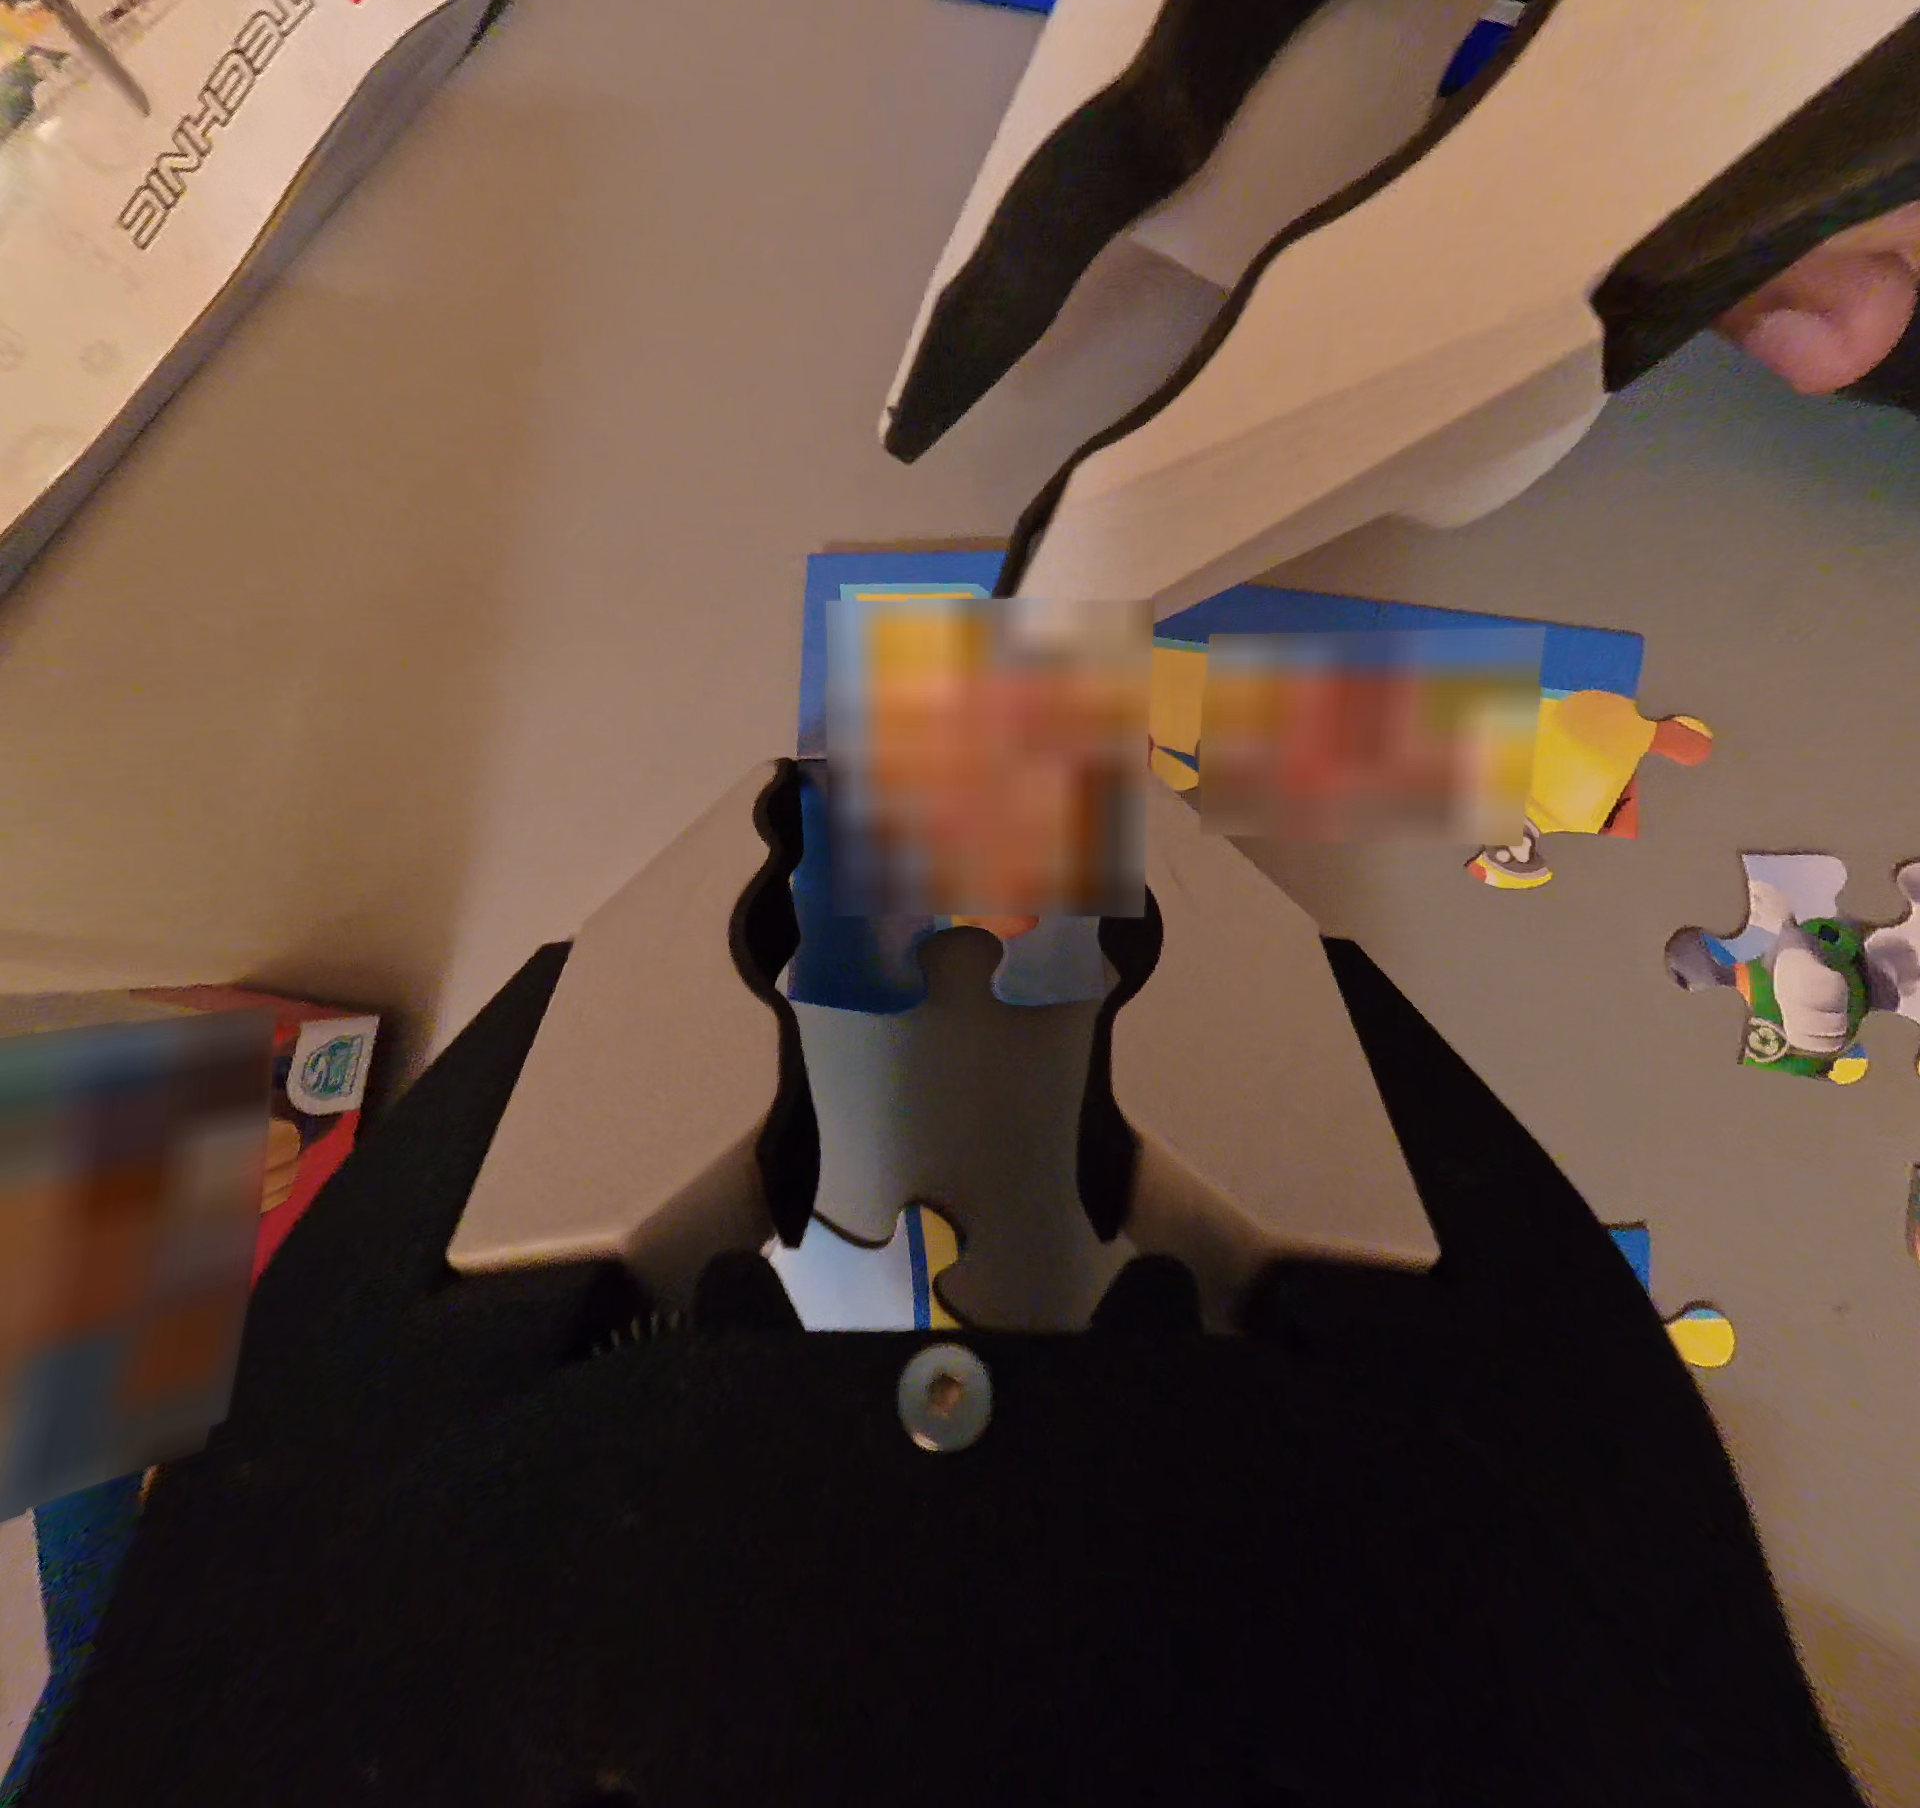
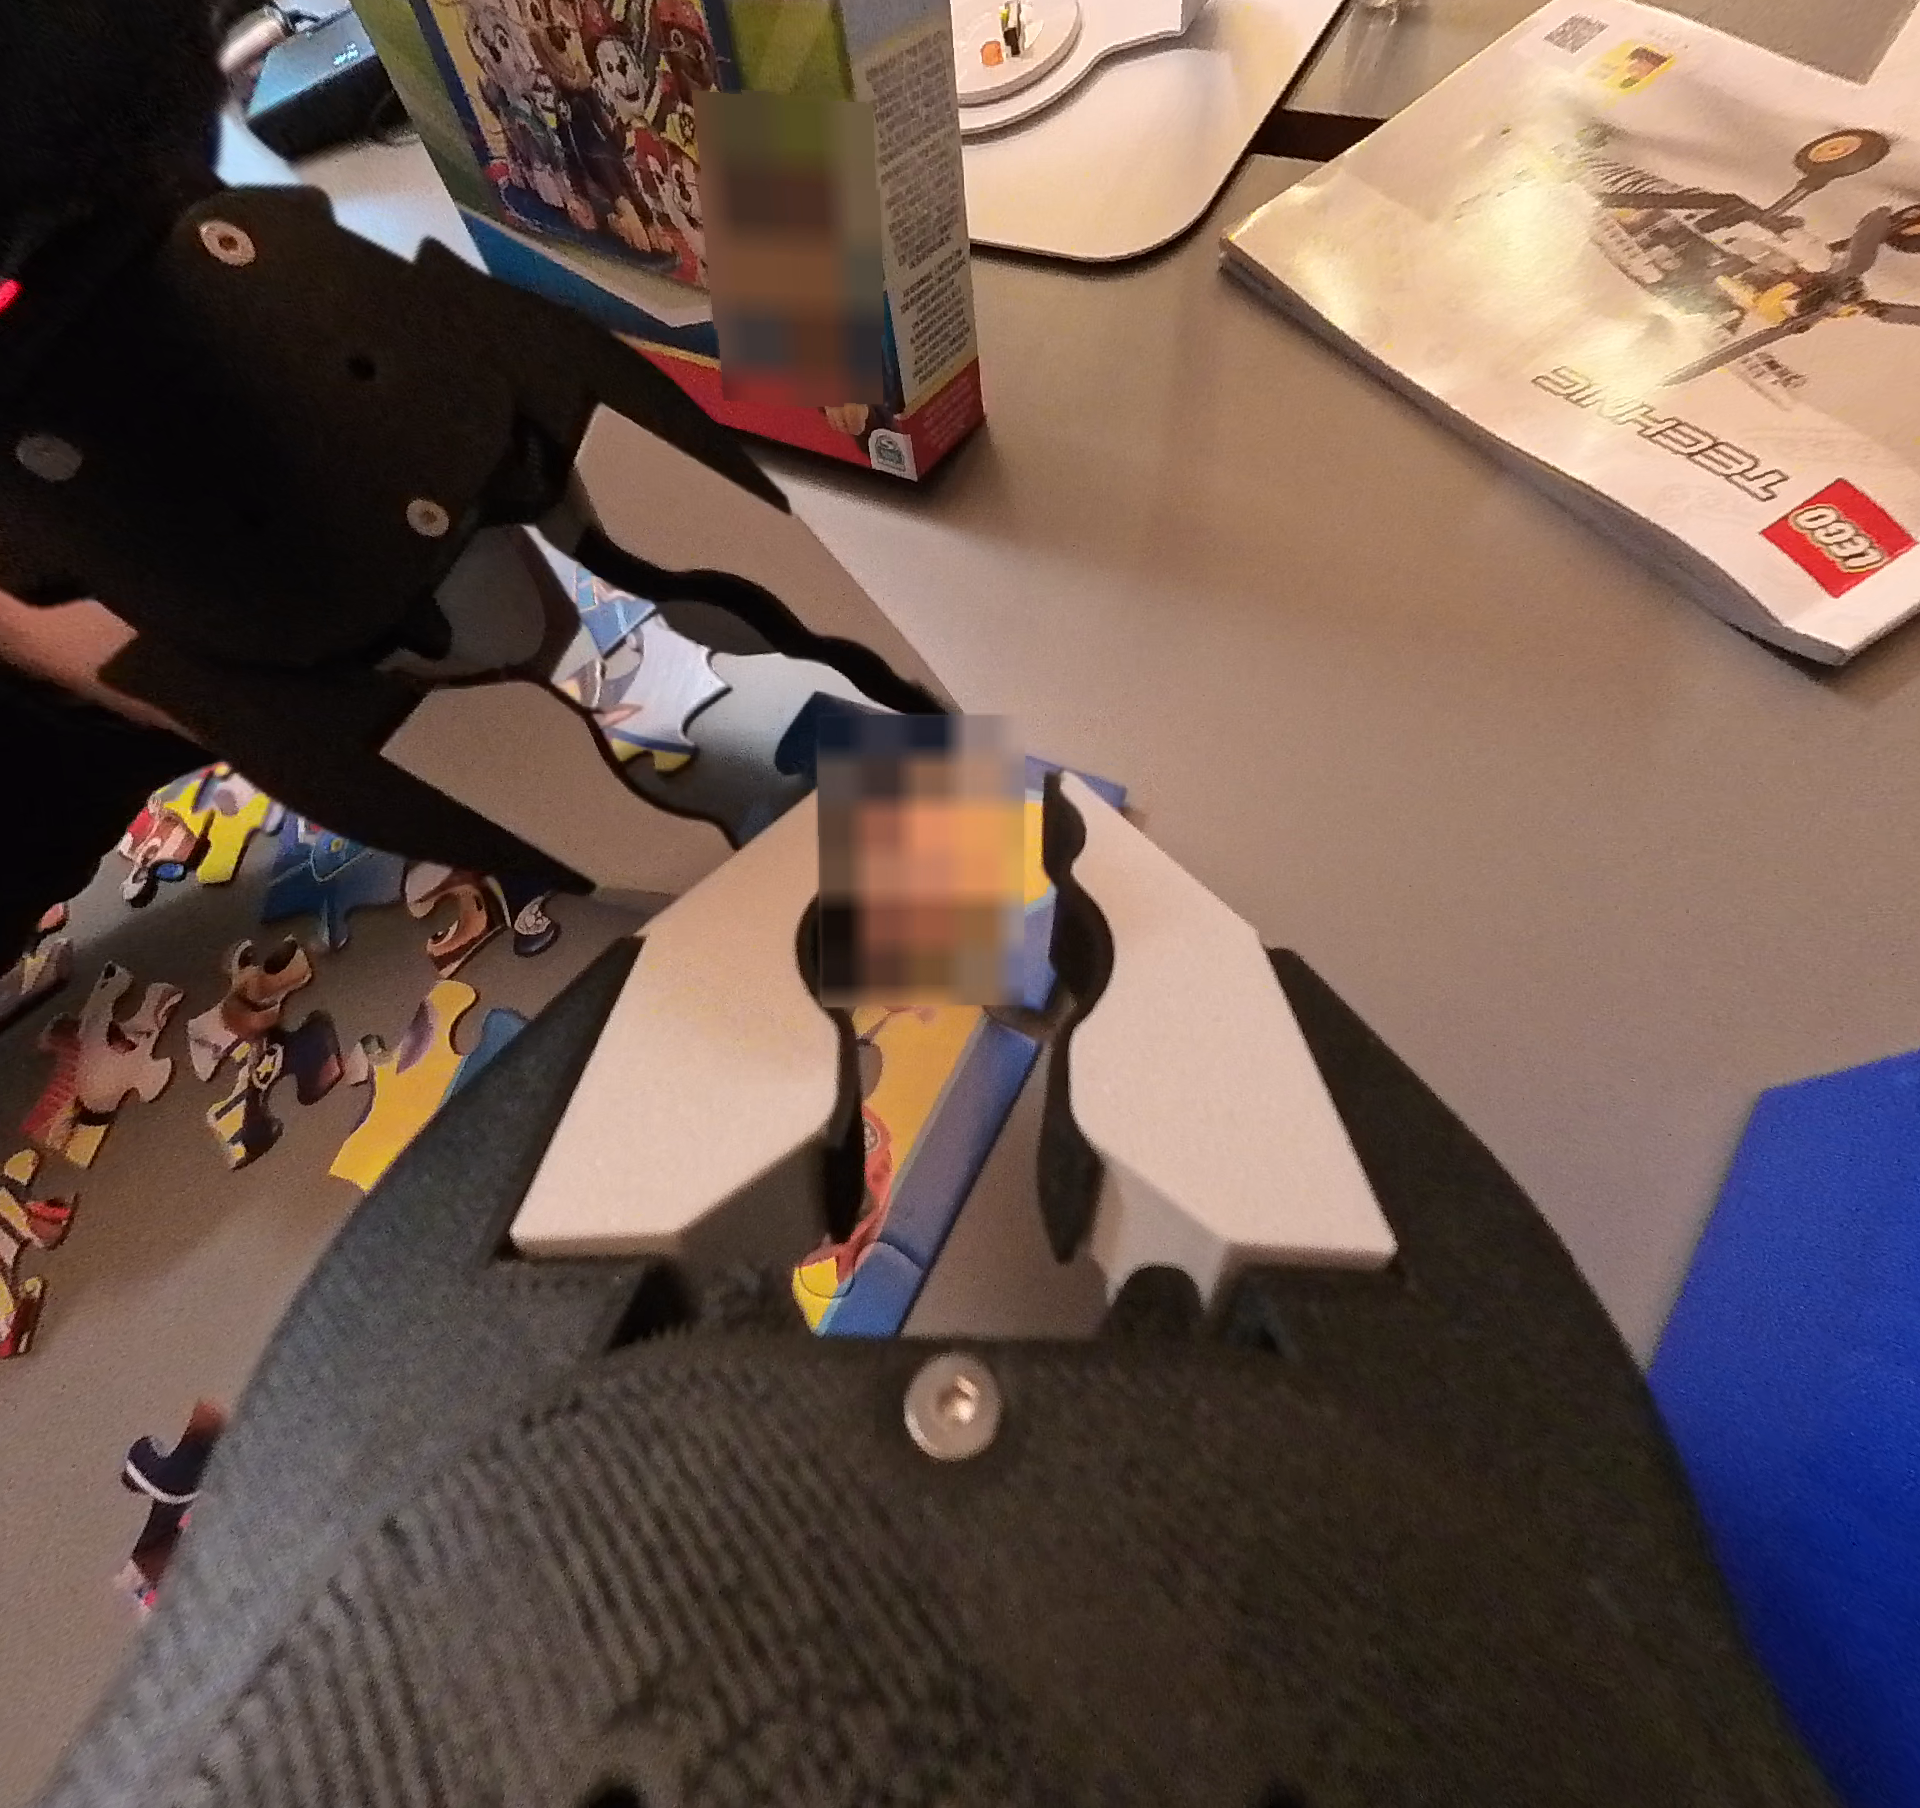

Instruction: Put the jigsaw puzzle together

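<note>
Grey tabletop (image 2: 1351, 823) in warm, dim light — white lamp base (image 2: 1091, 127), matte surface

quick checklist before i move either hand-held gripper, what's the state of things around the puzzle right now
1. Left hand-held gripper jaws apart, straddling the corner end of the joined puzzle strip: ok.
2. Left pads pressing on that corner piece: cannot tell.
3. Right hand-held gripper jaws apart above the same strip, nothing lifted: ok.
4. Room between the two grippers: not ok; both crowd the same end of the strip.
5. Loose pieces lying apart from the strip: ok.
6. Puzzle box and booklet away from both grippers: ok.
</note>
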The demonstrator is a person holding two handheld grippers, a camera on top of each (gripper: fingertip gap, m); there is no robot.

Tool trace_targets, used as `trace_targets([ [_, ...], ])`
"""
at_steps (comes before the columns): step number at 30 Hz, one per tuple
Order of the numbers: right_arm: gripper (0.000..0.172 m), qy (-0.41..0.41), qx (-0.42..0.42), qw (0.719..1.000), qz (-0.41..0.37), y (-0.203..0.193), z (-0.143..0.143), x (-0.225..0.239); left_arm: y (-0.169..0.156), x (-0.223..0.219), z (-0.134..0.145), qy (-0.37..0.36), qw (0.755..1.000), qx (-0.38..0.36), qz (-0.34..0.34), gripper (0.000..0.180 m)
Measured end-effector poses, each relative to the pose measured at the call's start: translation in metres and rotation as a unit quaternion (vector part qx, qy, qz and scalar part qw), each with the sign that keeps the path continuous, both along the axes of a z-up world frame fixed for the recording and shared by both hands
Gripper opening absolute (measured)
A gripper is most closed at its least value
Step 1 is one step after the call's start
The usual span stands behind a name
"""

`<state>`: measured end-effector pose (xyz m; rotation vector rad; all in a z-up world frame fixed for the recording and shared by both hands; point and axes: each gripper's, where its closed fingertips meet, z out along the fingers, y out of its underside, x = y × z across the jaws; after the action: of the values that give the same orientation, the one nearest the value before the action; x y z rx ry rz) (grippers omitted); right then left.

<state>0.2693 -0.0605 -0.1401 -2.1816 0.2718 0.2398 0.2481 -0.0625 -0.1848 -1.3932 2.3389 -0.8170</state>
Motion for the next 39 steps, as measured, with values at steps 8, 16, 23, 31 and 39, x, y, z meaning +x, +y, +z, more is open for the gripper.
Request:
trace_targets([
  [8, 0.032, -0.001, 0.004, 1.000, 0.001, 0.000, 0.003, -0.001, 0.000, 0.005, -0.007, -0.002, 0.999, 0.042, -0.034, 0.049],
  [16, 0.031, -0.002, 0.010, 1.000, -0.001, -0.001, 0.007, 0.000, 0.000, 0.009, -0.004, -0.008, 0.998, 0.040, -0.040, 0.052],
  [23, 0.031, -0.002, 0.015, 1.000, -0.003, -0.001, 0.009, 0.001, 0.004, 0.011, -0.014, 0.012, 0.999, 0.032, -0.028, 0.070],
  [31, 0.031, -0.003, 0.017, 1.000, -0.002, -0.001, 0.010, 0.000, 0.003, 0.010, -0.013, 0.012, 0.999, 0.032, -0.037, 0.055],
  [39, 0.032, -0.002, 0.020, 1.000, -0.002, 0.000, 0.011, 0.002, 0.002, 0.011, -0.012, 0.013, 0.998, 0.035, -0.042, 0.045],
])
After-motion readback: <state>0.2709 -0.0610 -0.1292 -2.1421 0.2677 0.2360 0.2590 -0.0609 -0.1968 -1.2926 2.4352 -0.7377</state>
